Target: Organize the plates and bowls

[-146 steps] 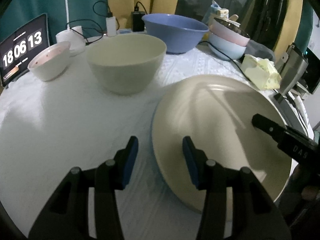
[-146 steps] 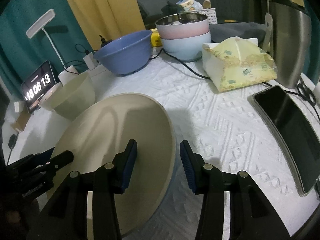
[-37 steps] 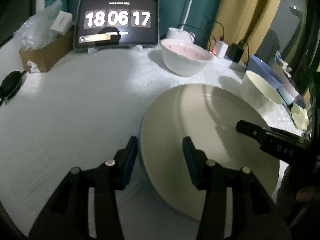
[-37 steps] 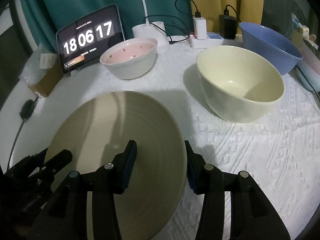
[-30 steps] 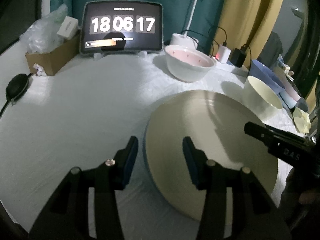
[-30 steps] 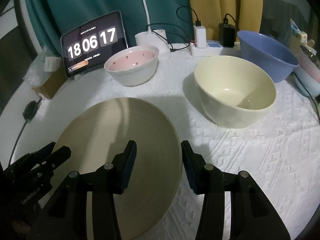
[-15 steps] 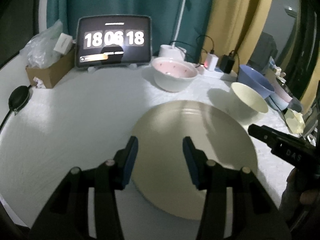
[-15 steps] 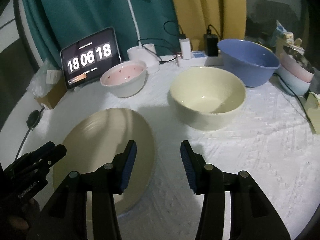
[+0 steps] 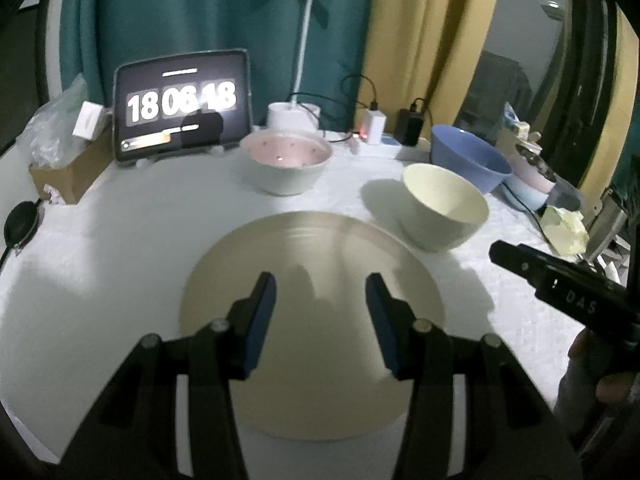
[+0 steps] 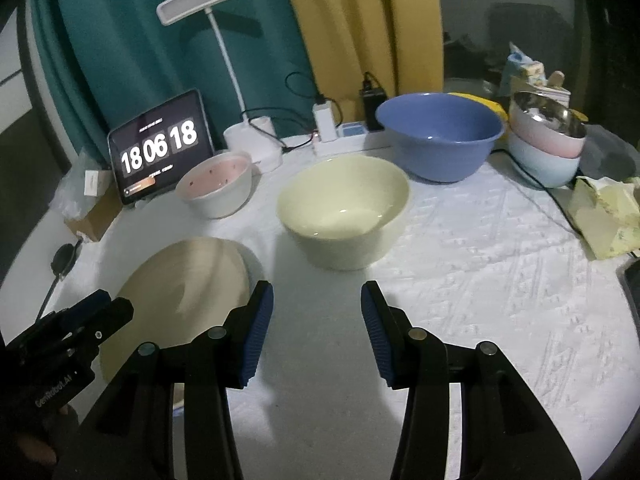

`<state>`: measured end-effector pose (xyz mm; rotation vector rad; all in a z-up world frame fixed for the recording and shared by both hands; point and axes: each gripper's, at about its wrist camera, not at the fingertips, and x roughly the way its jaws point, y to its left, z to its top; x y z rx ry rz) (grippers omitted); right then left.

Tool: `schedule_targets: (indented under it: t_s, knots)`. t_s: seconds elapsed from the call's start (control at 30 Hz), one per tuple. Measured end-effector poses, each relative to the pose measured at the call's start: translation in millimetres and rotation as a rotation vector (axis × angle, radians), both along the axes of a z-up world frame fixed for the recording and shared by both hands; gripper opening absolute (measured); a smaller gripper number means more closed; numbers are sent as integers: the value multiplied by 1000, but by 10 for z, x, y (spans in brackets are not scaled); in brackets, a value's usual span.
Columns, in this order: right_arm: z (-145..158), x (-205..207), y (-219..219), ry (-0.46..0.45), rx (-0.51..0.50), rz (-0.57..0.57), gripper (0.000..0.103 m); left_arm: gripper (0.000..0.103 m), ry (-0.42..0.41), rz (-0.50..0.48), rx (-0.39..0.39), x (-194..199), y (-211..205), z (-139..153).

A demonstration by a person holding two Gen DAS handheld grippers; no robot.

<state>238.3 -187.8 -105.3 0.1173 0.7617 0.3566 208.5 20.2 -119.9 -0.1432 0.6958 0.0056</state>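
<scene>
The right gripper (image 10: 317, 322) hangs with empty jaws apart above the tablecloth (image 10: 460, 280), before a cream bowl (image 10: 343, 212).

Dim room; a desk lamp (image 10: 205, 3) at upper left lights the white tablecloth (image 10: 480, 280), bowls cast soft shadows, fisheye bends dark edges, slight motion blur.

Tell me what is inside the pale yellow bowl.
The pale yellow bowl looks empty: the right wrist view shows only its bare, glossy inner wall and floor. The inside of its near wall is hidden behind the rim.
</scene>
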Motion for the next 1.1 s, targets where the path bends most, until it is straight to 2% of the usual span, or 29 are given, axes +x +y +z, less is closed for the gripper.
schedule_targets:
  t_s: [0.57, 1.1]
  knots:
    - [48, -20, -527, -25, 48, -50, 48, 48, -16, -67, 52, 64, -553, 110]
    - [220, 18, -1089, -89, 51, -92, 48, 48, -87, -131, 73, 183, -1126, 373]
